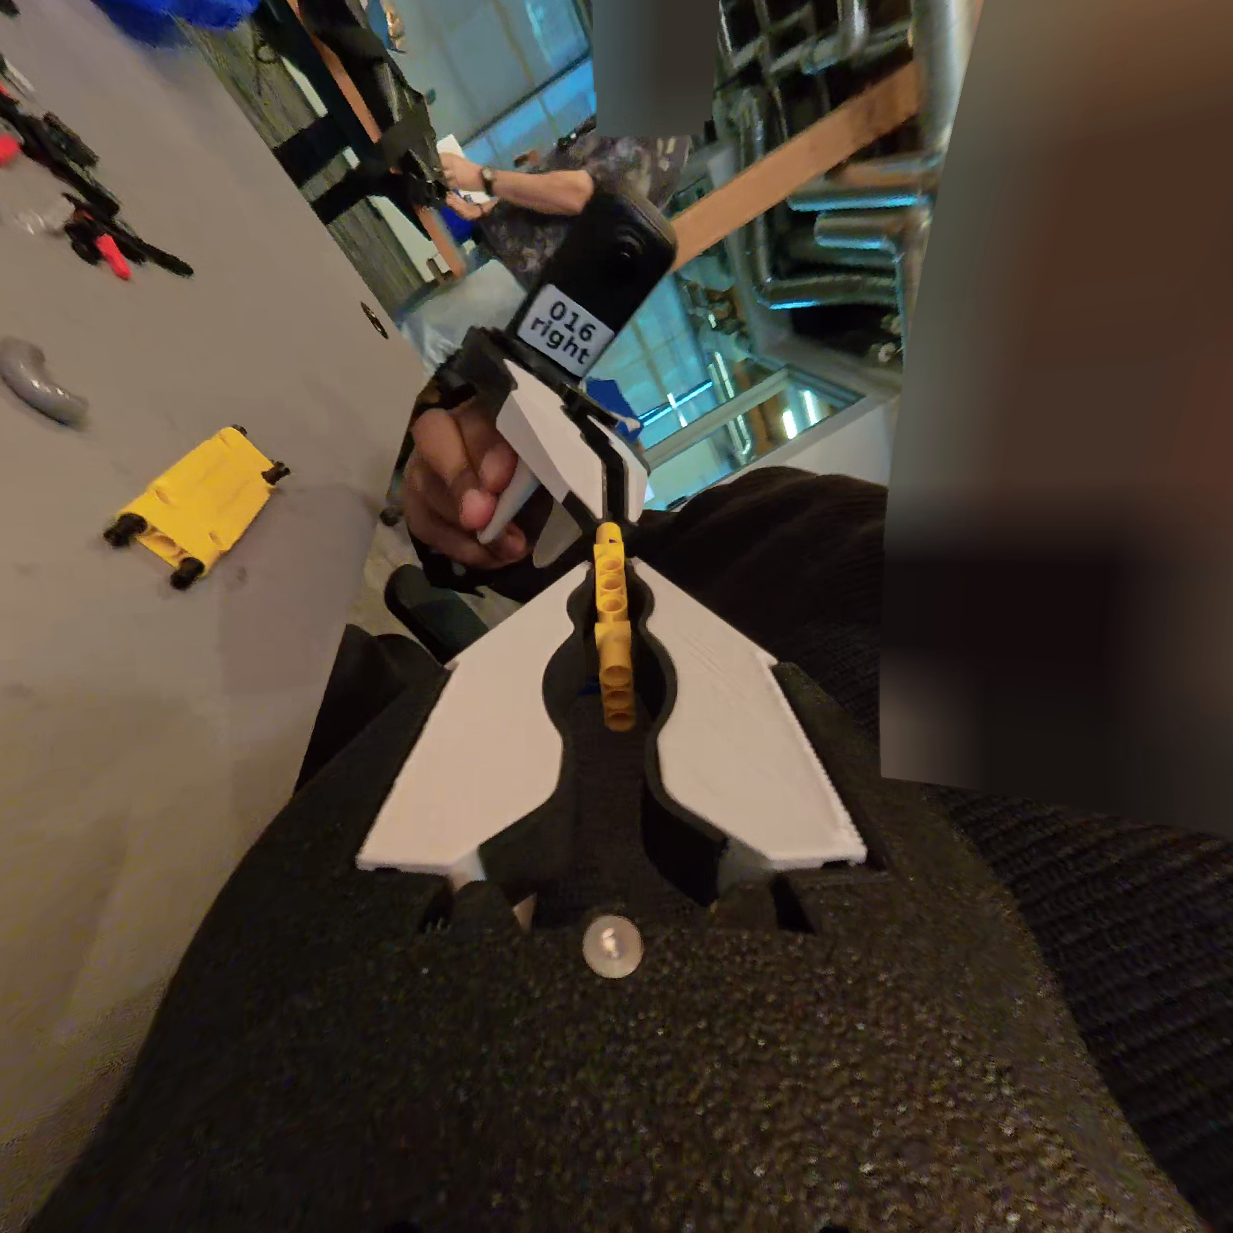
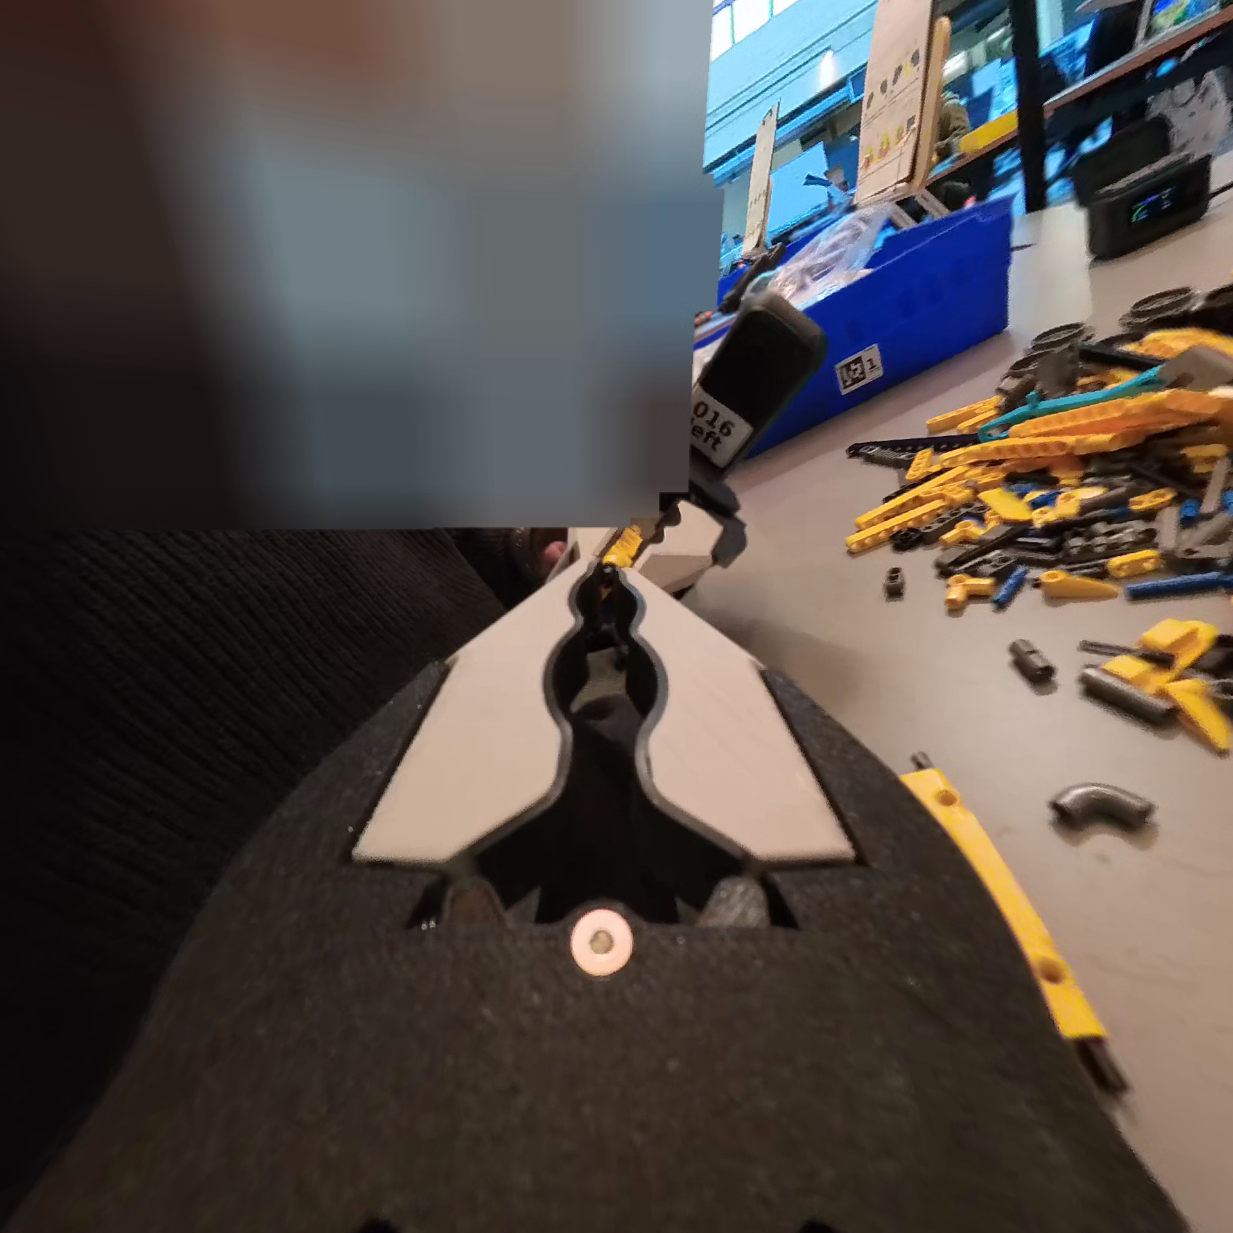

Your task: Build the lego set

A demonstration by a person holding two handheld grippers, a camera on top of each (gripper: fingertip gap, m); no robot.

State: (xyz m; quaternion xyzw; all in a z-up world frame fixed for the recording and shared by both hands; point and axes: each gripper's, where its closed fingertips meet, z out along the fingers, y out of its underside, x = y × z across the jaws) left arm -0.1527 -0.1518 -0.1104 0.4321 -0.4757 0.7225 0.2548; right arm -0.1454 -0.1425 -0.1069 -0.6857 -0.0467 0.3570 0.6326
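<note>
Two handheld grippers meet tip to tip above a person's dark-clothed lap, beside a grey table (image 1: 200, 320). The left gripper (image 1: 612, 567) has its white fingers clenched on a yellow perforated beam (image 1: 612, 640), which stands lengthwise between them, its far end reaching the tips of the right gripper (image 1: 617, 517), held by a hand (image 1: 460, 494). In the right wrist view, the right gripper (image 2: 604, 567) has its jaws drawn close at the tips around a small dark piece (image 2: 604, 604); whether they truly pinch it cannot be told. Just beyond, the left gripper (image 2: 640, 544) shows the yellow beam (image 2: 624, 548) in its grasp. On the table lie a yellow panel with black pins (image 1: 197, 507), a grey curved piece (image 1: 40, 390), a heap of yellow, black and blue building parts (image 2: 1067, 467), a long yellow curved strip (image 2: 1001, 901) and a blue bin (image 2: 901, 320).
</note>
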